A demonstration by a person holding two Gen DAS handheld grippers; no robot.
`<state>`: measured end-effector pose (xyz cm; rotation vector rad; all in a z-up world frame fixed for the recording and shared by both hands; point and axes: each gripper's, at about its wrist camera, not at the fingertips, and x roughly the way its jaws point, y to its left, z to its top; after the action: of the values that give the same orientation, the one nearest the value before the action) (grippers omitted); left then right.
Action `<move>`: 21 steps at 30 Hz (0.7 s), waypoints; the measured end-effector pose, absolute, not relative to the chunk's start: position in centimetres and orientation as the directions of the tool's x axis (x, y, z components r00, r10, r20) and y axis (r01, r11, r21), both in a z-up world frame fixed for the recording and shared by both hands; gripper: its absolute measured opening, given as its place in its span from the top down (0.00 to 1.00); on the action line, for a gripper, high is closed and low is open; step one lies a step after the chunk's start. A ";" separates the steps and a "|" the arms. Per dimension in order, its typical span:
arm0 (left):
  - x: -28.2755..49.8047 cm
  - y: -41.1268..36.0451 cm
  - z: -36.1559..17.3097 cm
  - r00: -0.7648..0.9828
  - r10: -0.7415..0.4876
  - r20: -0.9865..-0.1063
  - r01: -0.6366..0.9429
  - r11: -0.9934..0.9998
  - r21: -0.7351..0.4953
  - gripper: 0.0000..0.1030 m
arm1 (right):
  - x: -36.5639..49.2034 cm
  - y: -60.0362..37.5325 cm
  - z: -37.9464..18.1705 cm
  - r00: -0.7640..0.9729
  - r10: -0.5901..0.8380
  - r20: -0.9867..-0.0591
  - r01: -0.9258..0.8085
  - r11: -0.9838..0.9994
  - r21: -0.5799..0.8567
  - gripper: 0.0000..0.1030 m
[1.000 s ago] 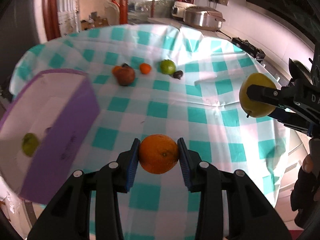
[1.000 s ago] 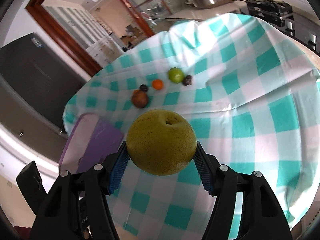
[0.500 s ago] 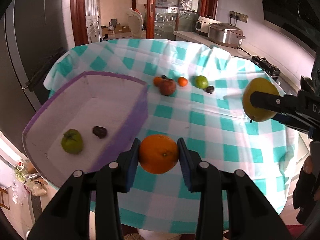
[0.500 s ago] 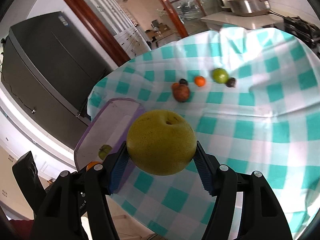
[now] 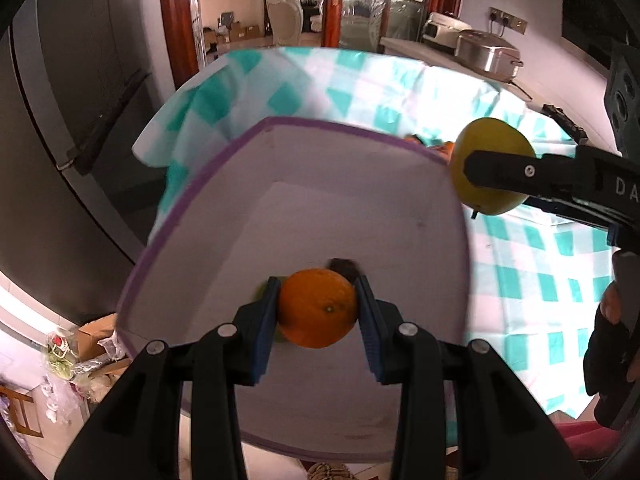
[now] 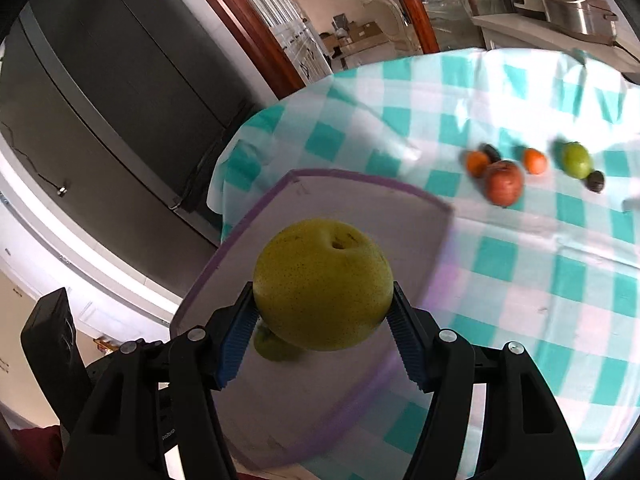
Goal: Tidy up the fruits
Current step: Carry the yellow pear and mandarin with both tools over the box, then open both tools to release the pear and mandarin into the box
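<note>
Both hands have swung across from the open checked cloth, so that the purple-rimmed bin now fills the ground under each gripper, where a second ago it sat off to one side. From the left wrist, the left gripper (image 5: 317, 310) has its fingers (image 5: 266, 322) clamped on the orange (image 5: 318, 307), pressed against it on both sides, and the fruit hangs over the pale floor of the bin (image 5: 256, 160); a small dark fruit (image 5: 342, 266) shows just behind the orange, and a sliver of green fruit (image 5: 262, 292) peeps past the left finger, both lying in the bin. At the right of that view the right gripper carries the yellow pear (image 5: 492, 170) above the bin's far corner, over the worktop (image 5: 540, 264). From the right wrist, the right gripper (image 6: 324, 316) stands about half spread, its fingers (image 6: 404, 340) gripping the pear (image 6: 323, 283) at its widest part, held over the bin (image 6: 360, 184); a green fruit (image 6: 274, 346) lies in the bin beneath it. Out on the cloth (image 6: 520, 272) the remaining fruits sit well apart from the bin: a red apple (image 6: 504, 182), two small oranges (image 6: 534, 160), a green one (image 6: 576, 159) and two dark ones (image 6: 596, 181), blurred. Neither grip has altered.
</note>
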<state>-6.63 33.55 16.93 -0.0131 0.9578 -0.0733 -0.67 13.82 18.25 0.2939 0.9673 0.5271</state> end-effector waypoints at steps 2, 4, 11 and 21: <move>-5.9 35.4 16.5 0.567 -0.073 -0.820 0.060 0.997 -0.047 0.63 | -0.1 15.6 18.0 0.460 0.532 -0.711 -0.274 0.847 0.456 0.38; -4.9 37.1 16.2 0.557 -0.081 -0.826 0.054 0.997 -0.061 0.63 | 0.3 17.1 17.8 0.465 0.511 -0.724 -0.262 0.860 0.438 0.38; -0.8 39.8 14.2 0.481 -0.128 -0.867 0.049 0.992 -0.120 0.63 | 2.0 21.1 16.1 0.426 0.373 -0.824 -0.280 0.921 0.272 0.38; 3.9 38.1 10.0 0.321 -0.074 -0.944 0.131 0.991 -0.033 0.63 | 8.4 27.1 10.2 0.249 0.219 -0.944 -0.391 0.914 0.109 0.38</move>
<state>3.86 38.12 10.00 0.0524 1.2365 -0.1344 8.41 27.14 10.16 -0.1597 1.2533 0.4175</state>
